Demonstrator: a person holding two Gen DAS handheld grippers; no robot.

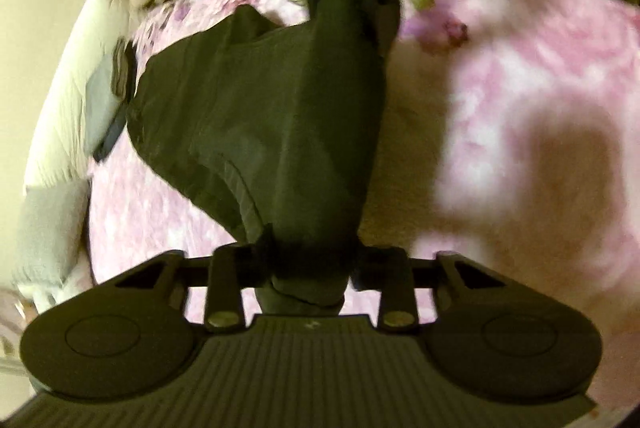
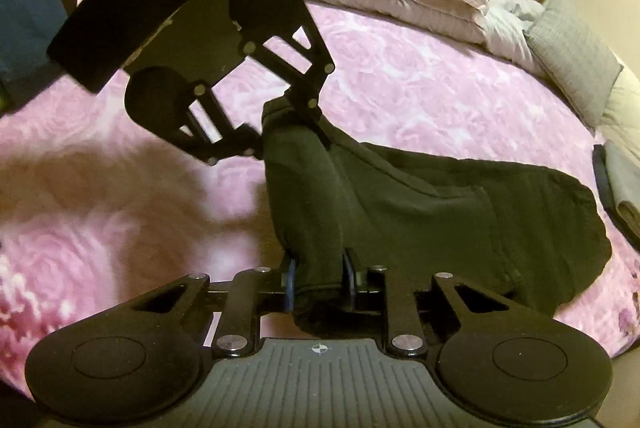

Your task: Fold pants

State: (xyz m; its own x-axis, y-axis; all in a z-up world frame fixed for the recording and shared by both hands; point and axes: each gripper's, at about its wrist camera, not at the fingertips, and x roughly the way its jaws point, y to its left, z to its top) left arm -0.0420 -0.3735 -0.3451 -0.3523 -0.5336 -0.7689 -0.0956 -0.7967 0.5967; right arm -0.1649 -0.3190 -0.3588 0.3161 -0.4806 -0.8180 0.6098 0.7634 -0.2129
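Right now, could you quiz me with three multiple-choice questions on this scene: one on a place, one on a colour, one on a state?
1. Where do the pants lie?
A. on a bare floor
B. on the bedspread
C. on a chair

2. What colour is the bedspread?
A. pink floral
B. plain blue
C. striped green

3. What is the right gripper doing?
A. hanging empty
B. holding a pillow
C. pinching the pants

Answers: 1 B, the dark cloth spreads over the bed cover. 2 A, rose patterns show. 3 C, fabric is bunched between its fingers, as with the left gripper.
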